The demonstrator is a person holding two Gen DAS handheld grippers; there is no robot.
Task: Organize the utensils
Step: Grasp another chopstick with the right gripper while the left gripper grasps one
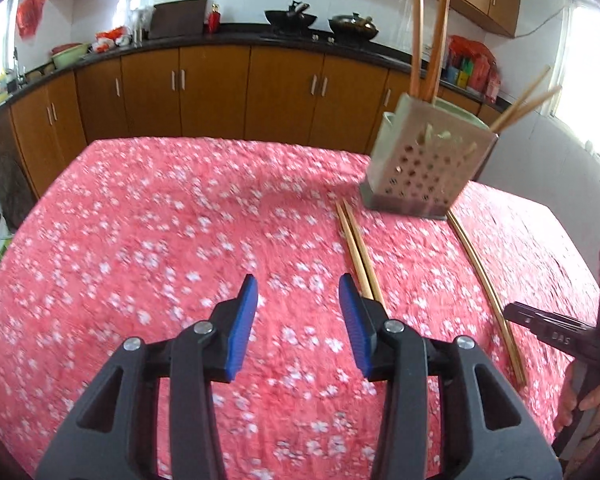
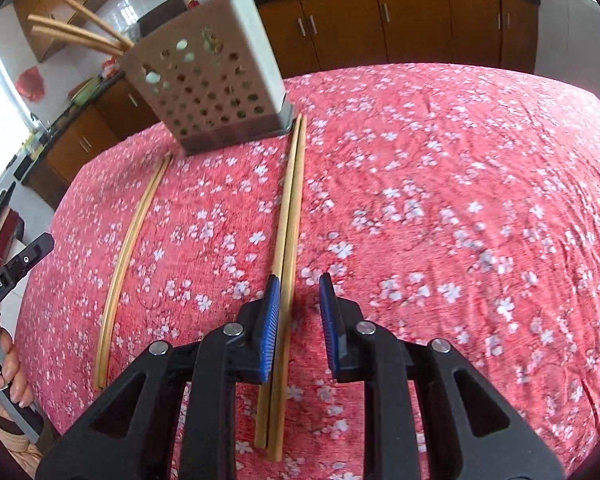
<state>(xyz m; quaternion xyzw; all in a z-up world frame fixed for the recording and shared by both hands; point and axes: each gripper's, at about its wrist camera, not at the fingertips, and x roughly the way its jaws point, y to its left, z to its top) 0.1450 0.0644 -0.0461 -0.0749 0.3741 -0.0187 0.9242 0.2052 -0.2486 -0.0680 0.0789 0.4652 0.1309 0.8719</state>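
Observation:
A pale perforated utensil holder (image 1: 428, 164) (image 2: 212, 92) stands on the red flowered tablecloth (image 1: 160, 220) with several chopsticks leaning in it. Two pairs of wooden chopsticks lie flat in front of it. My left gripper (image 1: 298, 278) is open over bare cloth, and one chopstick pair (image 1: 356, 248) (image 2: 132, 248) lies just right of its right pad. My right gripper (image 2: 299, 278) (image 1: 512, 312) is open low over the other chopstick pair (image 2: 288, 220) (image 1: 484, 288). That pair runs between the jaws, close along the left pad and apart from the right one.
Brown kitchen cabinets (image 1: 220, 88) under a dark counter with pans run behind the table. The left gripper's body (image 2: 16, 264) and a person's hand (image 2: 4, 376) show at the left edge of the right wrist view. The table's edges curve away on both sides.

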